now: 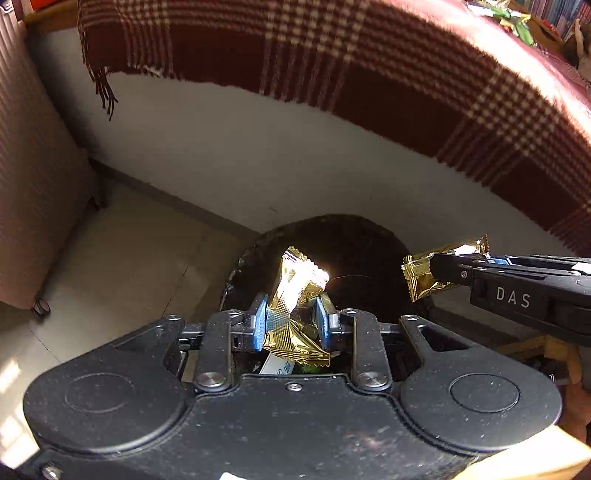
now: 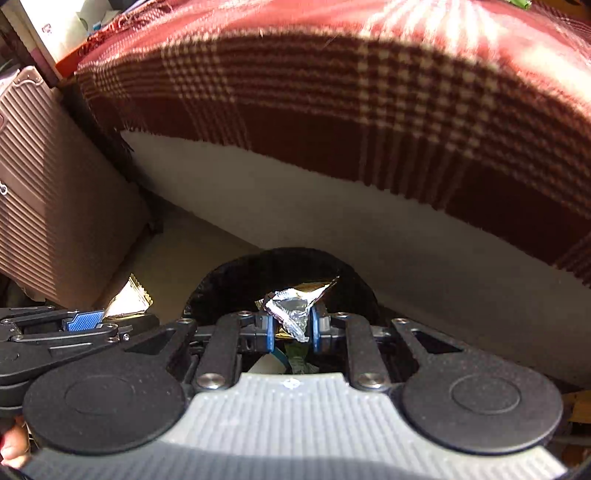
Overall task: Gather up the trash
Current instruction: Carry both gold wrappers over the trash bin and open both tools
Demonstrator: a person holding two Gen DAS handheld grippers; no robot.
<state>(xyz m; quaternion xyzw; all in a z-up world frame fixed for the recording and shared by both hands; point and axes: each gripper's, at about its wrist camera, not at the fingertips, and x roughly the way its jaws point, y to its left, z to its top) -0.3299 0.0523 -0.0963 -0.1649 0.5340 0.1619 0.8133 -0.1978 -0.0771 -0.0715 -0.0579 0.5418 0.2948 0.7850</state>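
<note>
Your left gripper is clamped on a crumpled gold wrapper, its blue pads pressing the foil from both sides. It points steeply down over the dark mouth of a black bin, which sits on the floor just in front of the white base of a bed. Part of the wrapper catches the sun and glares white.

Your right gripper is likewise closed on a second wrapper, gold outside and silver where the torn inside shows. In your left wrist view it comes in from the right, its wrapper sticking out past the fingertips over the bin's right rim. In your right wrist view the left gripper lies at the near left, its wrapper lit bright above the floor tiles.

Both wrappers hang above the bin and are still gripped. Down between the fingers, inside the bin, you can make out some white and green scraps, too small to identify.

A maroon plaid blanket drapes over the bed's edge across the far side, fringe hanging at its left corner. A ribbed pink suitcase stands at the left. More green and gold wrappers lie on the blanket at the far right.
</note>
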